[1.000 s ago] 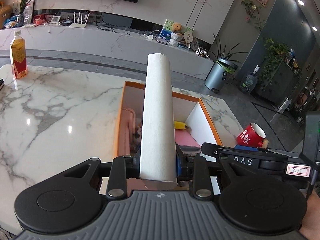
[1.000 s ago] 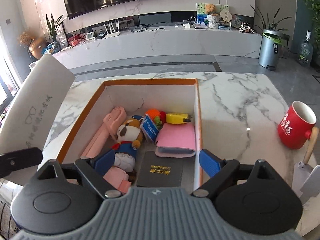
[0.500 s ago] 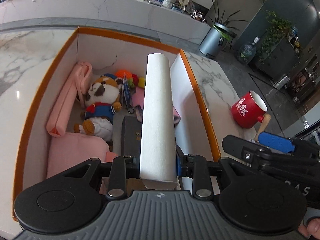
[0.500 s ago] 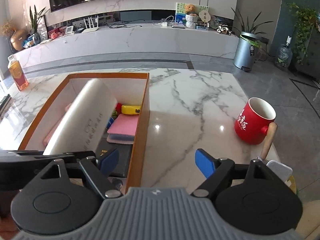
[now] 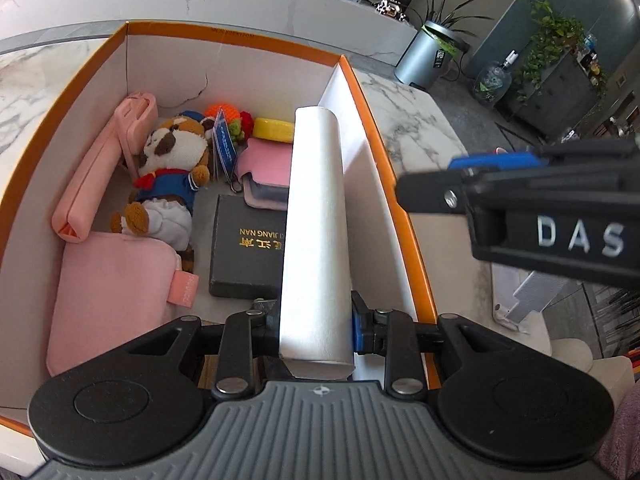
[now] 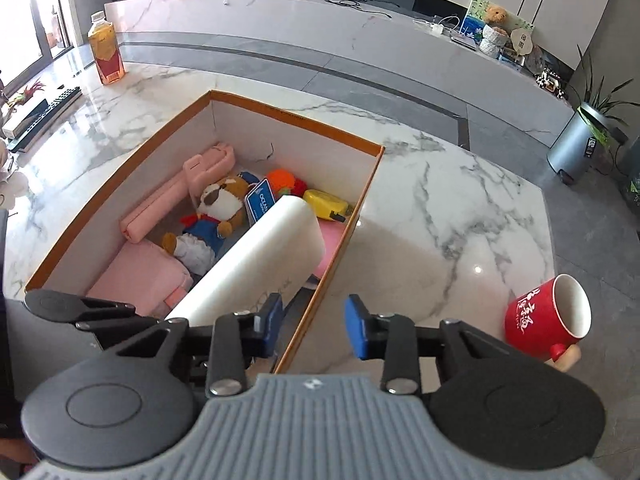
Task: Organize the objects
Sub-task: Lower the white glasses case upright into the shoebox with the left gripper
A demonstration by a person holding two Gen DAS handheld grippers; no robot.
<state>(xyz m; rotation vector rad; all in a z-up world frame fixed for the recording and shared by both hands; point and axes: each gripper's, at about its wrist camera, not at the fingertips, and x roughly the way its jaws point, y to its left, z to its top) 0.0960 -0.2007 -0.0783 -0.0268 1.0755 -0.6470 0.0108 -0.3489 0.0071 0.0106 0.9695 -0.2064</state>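
My left gripper [image 5: 316, 322] is shut on the near end of a long white case [image 5: 316, 220], which lies tilted down into the right side of the orange box [image 5: 372, 128], above a black book [image 5: 244, 252] and a pink wallet [image 5: 266, 164]. A plush dog [image 5: 168, 168], a long pink case [image 5: 104, 168], a pink pouch [image 5: 108, 292] and a yellow tape measure [image 5: 274, 128] also lie inside. My right gripper [image 6: 314, 326] hovers over the box's right wall [image 6: 344, 240]. Its jaws are closing, and the pads touch nothing.
A red mug [image 6: 544, 328] stands on the marble table [image 6: 460, 220] right of the box. A drink bottle [image 6: 106, 54] stands at the far left corner, with a dark keyboard [image 6: 40, 112] beyond it. A white flat object [image 5: 532, 296] lies near the table's right edge.
The left gripper carried the white case forward and down, from above the box's near edge to over its inside. The right gripper swung right, rolled, and its jaws narrowed.
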